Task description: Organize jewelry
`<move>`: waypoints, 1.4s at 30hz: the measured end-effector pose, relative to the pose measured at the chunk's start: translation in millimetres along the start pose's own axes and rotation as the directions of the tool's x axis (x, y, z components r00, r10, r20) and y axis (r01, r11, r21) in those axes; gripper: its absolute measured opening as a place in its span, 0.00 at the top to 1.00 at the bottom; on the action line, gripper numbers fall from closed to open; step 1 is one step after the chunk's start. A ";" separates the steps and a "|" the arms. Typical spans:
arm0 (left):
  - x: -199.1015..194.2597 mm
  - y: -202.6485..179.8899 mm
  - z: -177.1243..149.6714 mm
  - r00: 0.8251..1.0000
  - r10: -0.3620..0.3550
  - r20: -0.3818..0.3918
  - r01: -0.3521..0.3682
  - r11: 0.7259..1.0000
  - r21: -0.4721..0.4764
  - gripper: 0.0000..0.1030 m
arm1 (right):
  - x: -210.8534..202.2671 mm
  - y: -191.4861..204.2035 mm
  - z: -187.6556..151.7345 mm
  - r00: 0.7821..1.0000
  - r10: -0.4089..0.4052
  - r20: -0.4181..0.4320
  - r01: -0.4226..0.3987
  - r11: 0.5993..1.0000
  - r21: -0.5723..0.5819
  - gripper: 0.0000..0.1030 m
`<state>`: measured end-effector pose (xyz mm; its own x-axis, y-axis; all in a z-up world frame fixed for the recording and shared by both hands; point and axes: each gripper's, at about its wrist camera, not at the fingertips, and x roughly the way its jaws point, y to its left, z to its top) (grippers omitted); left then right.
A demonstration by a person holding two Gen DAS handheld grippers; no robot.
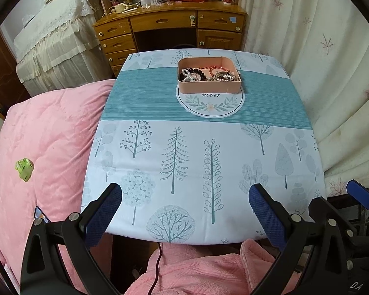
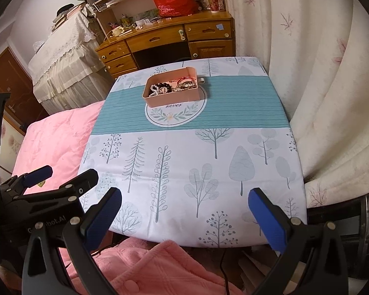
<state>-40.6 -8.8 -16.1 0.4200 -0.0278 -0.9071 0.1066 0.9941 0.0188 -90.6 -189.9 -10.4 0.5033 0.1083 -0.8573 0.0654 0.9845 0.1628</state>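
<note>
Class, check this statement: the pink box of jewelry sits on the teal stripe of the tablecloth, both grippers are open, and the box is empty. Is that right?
Not quite. The pink box is not empty: the left wrist view shows pearl and dark bead strands heaped inside. The rest holds: it sits on the teal stripe, and the left gripper and right gripper are open.

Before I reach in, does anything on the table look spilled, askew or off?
Nothing has spilled. The pink box sits upright on the tablecloth, covering the top of its round "never" emblem. Inside, the pearl and dark bead strands and chains lie heaped together. Both claws, left and right, are open and empty.
</note>
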 end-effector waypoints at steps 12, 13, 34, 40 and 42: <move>-0.5 3.2 -0.4 1.000 0.014 0.001 -0.014 1.000 0.001 0.01 | 2.5 1.0 -1.4 1.000 -0.001 -0.004 0.001 1.000 0.000 0.00; -0.3 3.2 0.2 1.000 0.015 0.002 -0.015 1.000 0.000 0.01 | 3.0 1.4 -1.0 1.000 -0.002 -0.003 0.002 1.000 -0.002 0.00; 5.8 12.8 8.4 1.000 0.010 -0.012 -0.010 1.000 -0.007 0.01 | 10.7 10.7 8.2 1.000 -0.011 -0.013 0.011 1.000 -0.026 0.00; 11.6 16.5 12.5 1.000 0.007 -0.025 -0.007 1.000 -0.008 0.01 | 14.5 13.6 12.8 1.000 -0.015 -0.020 0.015 0.999 -0.033 0.00; 12.7 17.1 13.3 1.000 0.006 -0.027 -0.006 1.000 -0.006 0.01 | 15.2 13.2 14.2 1.000 -0.016 -0.022 0.016 0.999 -0.031 0.00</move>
<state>-21.5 6.5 -21.7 0.3960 -0.0194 -0.9181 0.0989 0.9949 0.0216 -69.9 -177.2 -14.3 0.4828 0.0954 -0.8705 0.0468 0.9898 0.1345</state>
